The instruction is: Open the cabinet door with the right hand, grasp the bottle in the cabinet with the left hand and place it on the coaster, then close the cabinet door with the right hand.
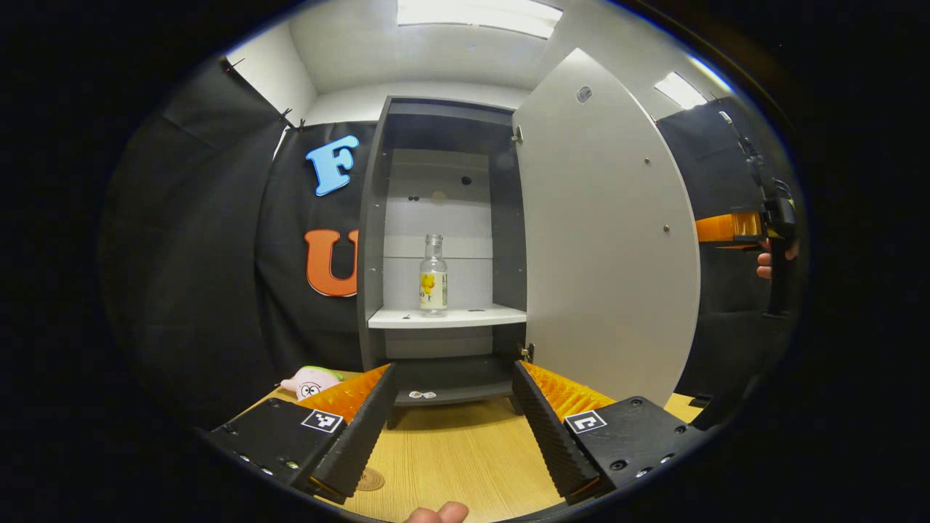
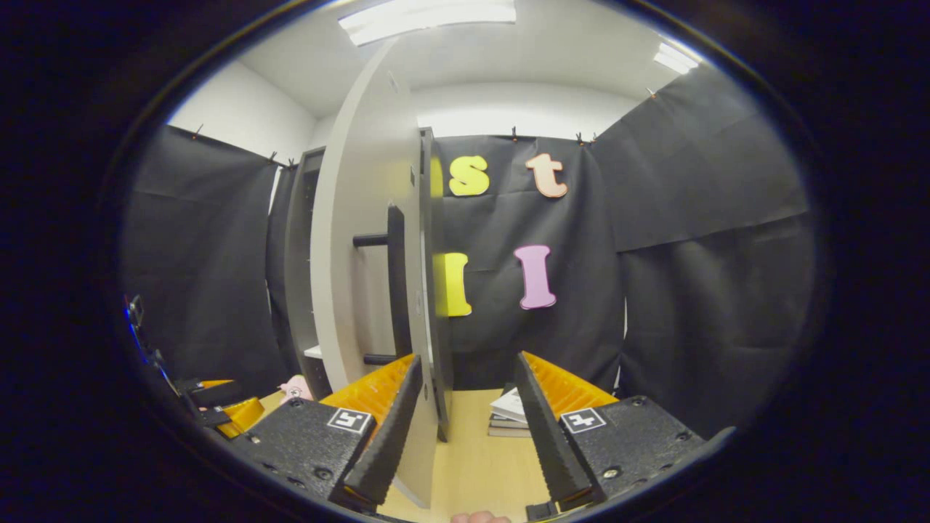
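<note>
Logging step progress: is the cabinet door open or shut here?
Open. In the left gripper view the cabinet door is swung wide, exposing the bottle upright on the shelf.

Your left gripper (image 1: pixel 450 425) faces an open grey cabinet (image 1: pixel 372 240): bare air above its white shelf (image 1: pixel 472 316) on both sides of the clear glass bottle (image 1: pixel 434 274). The pale grey cabinet door (image 1: pixel 607 240) stands swung out at right, walling off that side
</note>
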`<action>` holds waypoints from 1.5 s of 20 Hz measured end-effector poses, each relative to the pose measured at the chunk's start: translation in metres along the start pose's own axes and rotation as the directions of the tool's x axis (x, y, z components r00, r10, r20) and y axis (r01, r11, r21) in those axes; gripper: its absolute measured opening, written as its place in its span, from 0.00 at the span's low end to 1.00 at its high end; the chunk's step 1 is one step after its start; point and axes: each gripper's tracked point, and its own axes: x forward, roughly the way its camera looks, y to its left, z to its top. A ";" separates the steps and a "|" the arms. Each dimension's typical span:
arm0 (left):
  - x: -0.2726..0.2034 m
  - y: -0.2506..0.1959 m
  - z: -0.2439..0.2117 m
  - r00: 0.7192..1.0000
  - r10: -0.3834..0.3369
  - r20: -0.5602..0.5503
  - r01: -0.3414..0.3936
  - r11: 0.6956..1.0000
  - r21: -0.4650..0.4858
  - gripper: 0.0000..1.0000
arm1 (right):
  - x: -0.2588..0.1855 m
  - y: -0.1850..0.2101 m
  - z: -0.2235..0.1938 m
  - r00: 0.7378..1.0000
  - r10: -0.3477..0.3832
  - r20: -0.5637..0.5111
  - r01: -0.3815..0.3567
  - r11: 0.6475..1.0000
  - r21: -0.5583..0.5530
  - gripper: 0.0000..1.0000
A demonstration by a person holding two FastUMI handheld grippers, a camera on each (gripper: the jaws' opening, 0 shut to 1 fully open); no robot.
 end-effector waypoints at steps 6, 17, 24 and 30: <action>0.058 0.009 0.059 0.996 0.002 0.090 -0.007 0.999 0.047 0.95 | 0.002 -0.002 0.001 1.000 0.012 0.016 -0.012 1.000 0.011 0.86; 0.224 0.038 0.122 0.989 0.077 0.127 -0.078 0.997 -0.001 0.94 | 0.009 -0.007 -0.001 1.000 0.003 0.030 -0.003 1.000 0.018 0.86; 0.309 0.055 0.112 0.992 0.099 0.080 -0.100 0.995 0.008 0.95 | 0.010 -0.008 0.002 1.000 0.003 0.017 -0.003 1.000 0.011 0.86; 0.353 0.064 0.099 0.991 0.122 0.054 -0.122 0.992 0.008 0.95 | 0.014 -0.012 0.005 1.000 -0.021 0.017 0.022 1.000 -0.021 0.86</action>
